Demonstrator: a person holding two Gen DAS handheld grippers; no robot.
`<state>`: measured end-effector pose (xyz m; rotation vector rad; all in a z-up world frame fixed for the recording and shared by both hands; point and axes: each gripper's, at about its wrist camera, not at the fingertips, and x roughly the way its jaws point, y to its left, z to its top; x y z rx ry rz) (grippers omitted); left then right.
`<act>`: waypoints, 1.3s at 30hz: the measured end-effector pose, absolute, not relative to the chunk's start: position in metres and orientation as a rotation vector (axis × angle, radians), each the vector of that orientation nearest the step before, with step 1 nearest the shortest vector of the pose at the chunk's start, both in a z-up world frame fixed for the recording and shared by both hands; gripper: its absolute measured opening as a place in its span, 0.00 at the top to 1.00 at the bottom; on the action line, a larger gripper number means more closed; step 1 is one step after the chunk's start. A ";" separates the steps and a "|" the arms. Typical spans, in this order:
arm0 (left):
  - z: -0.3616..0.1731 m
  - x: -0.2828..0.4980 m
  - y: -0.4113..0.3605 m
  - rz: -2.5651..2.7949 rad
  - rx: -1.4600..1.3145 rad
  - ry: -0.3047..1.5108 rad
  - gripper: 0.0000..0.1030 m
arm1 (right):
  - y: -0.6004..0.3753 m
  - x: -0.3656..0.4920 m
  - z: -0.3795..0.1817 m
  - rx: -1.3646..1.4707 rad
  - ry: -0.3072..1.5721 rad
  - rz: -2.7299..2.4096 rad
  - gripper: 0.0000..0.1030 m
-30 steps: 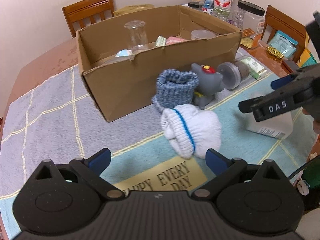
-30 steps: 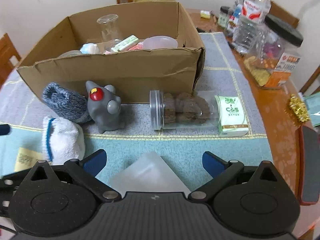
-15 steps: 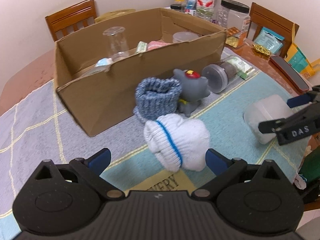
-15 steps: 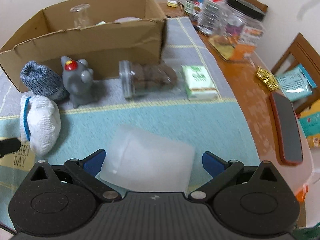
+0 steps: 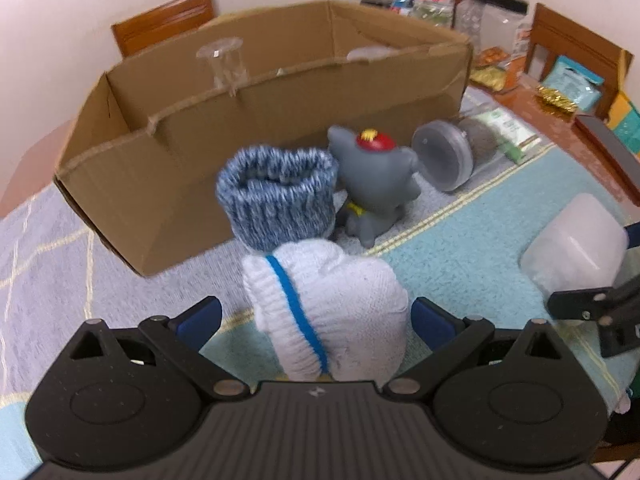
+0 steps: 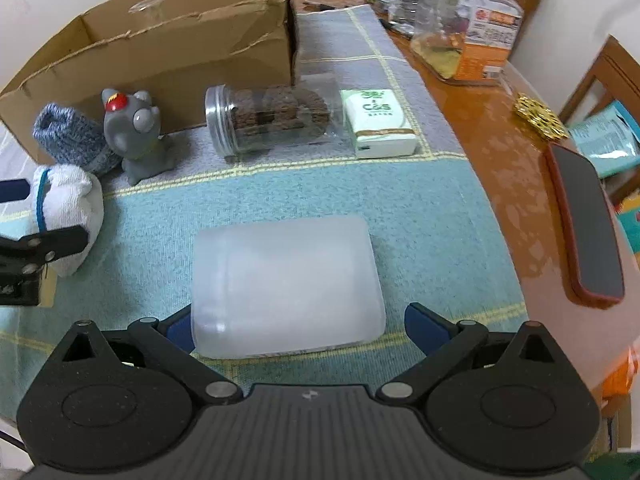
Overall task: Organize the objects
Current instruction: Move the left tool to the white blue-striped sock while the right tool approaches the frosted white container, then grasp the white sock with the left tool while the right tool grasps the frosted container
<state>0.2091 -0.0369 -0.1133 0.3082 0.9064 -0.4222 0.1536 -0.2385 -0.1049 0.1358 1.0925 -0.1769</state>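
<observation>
A white rolled sock with a blue stripe [image 5: 326, 312] lies on the tablecloth between the open fingers of my left gripper [image 5: 316, 320]. Behind it stand a blue knitted sock [image 5: 278, 196] and a grey mouse toy [image 5: 374, 180], in front of the open cardboard box [image 5: 224, 136]. My right gripper [image 6: 298, 330] is open around the near end of a frosted plastic container [image 6: 286, 284] lying on the cloth. The container also shows in the left wrist view [image 5: 576, 248]. The white sock [image 6: 66, 210], the toy [image 6: 134, 132] and the box [image 6: 168, 56] show in the right wrist view.
A clear jar of brown cookies [image 6: 268, 118] and a green-and-white packet [image 6: 378, 122] lie beside the box. Jars and bottles [image 6: 460, 24] crowd the table's far right. A dark case [image 6: 586, 232] lies on the bare wood. Wooden chairs [image 5: 164, 20] stand behind.
My left gripper has moved forward, so the white sock now sits between its fingers. My right gripper has closed in on the frosted container, which now sits between its fingers.
</observation>
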 end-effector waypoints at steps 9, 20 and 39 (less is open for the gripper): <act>-0.124 0.213 -0.033 -0.339 0.179 1.000 0.00 | -0.239 0.157 -0.107 0.038 1.101 -0.086 0.00; -0.126 0.200 -0.029 -0.248 0.128 0.973 0.00 | -0.241 0.160 -0.108 0.016 1.108 -0.049 0.00; -0.118 0.208 -0.040 -0.201 0.123 0.926 0.12 | -0.242 0.155 -0.110 -0.008 1.065 -0.014 0.00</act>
